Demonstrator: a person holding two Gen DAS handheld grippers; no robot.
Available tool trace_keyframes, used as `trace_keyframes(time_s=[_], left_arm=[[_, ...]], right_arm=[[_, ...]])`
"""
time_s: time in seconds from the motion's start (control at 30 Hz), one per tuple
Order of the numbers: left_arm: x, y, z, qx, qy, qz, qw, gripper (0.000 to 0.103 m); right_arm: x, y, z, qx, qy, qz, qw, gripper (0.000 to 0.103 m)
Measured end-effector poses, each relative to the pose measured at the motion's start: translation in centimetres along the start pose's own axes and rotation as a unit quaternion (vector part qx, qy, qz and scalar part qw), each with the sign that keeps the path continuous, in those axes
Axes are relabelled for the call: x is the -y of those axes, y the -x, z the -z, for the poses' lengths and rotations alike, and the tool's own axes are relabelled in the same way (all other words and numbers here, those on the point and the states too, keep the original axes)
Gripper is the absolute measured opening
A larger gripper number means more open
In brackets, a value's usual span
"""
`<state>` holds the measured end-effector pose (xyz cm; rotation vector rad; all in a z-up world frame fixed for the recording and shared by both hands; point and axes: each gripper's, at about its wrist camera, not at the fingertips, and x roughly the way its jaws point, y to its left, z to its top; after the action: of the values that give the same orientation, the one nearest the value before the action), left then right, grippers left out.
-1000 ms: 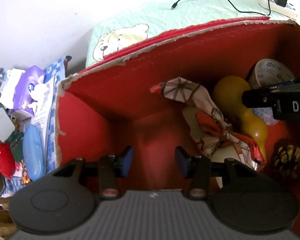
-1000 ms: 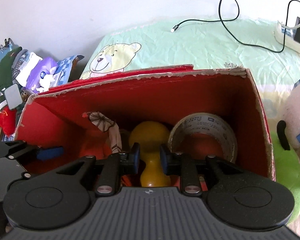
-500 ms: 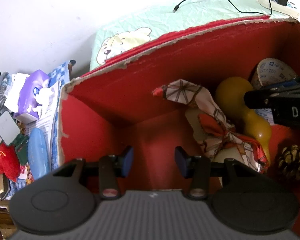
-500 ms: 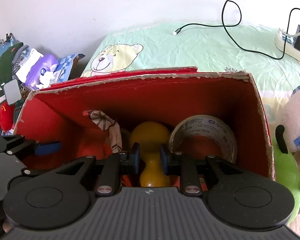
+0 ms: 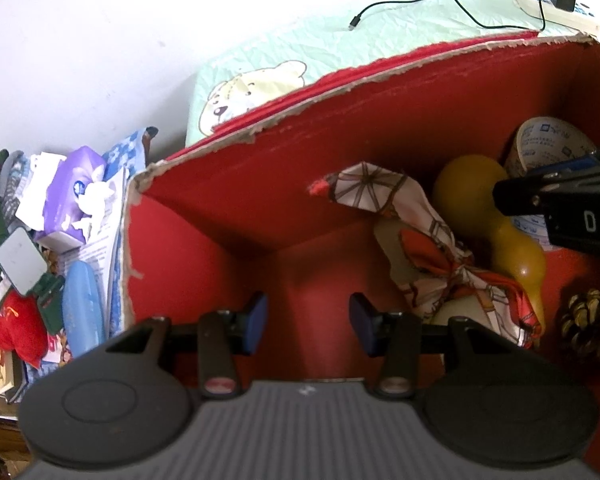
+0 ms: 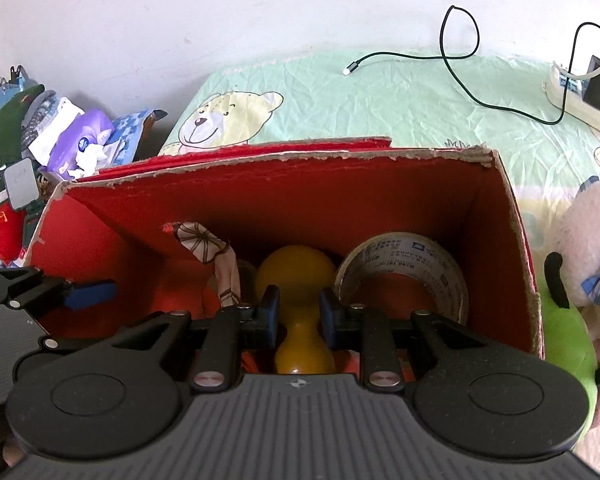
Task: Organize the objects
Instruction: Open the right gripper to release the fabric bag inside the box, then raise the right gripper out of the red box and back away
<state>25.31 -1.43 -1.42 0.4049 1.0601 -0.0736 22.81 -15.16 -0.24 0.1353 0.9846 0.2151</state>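
Note:
A red cardboard box (image 5: 260, 184) (image 6: 284, 196) stands on the bed. Inside lie a yellow gourd (image 5: 496, 220) (image 6: 296, 276), a roll of tape (image 5: 548, 148) (image 6: 404, 268), a patterned scarf bundle (image 5: 420, 248) (image 6: 212, 248) and a pine cone (image 5: 588, 320). My left gripper (image 5: 304, 320) is open and empty over the box's left half; it also shows in the right wrist view (image 6: 88, 294). My right gripper (image 6: 299, 316) is open, its jaws on either side of the gourd's narrow neck without clamping it; it shows at the right of the left wrist view (image 5: 540, 196).
A mint bear-print sheet (image 6: 380, 96) covers the bed, with a black cable (image 6: 452, 64) and a power strip (image 6: 580, 96) on it. A cluttered pile with a purple tissue pack (image 5: 76, 196) sits left of the box. Plush toys (image 6: 584, 248) lie to the right.
Both grippers have drawn back and up a little from the box, so more of the bed shows. The objects in the box have not moved. Jaw openings are unchanged.

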Motion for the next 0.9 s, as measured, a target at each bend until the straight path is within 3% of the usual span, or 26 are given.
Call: trace_keyframes(time_s=[0.43, 0.8, 0.9], left_arm=[[0.7, -0.5, -1.3, 0.007, 0.002, 0.000, 1.0000, 0.050], [0.1, -0.5, -0.8, 0.024, 0.015, 0.020, 0.9994, 0.053], [-1.1, 1.3, 1.1, 0.037, 0.024, 0.016, 0.9989, 0.056]], right_arm=[[-0.4, 0.1, 0.1, 0.004, 0.015, 0.013, 1.000, 0.022], [0.5, 1.0, 0.1, 0.019, -0.019, 0.013, 1.000, 0.021], [1.1, 1.6, 0.3, 0.017, -0.033, -0.001, 0.999, 0.021]])
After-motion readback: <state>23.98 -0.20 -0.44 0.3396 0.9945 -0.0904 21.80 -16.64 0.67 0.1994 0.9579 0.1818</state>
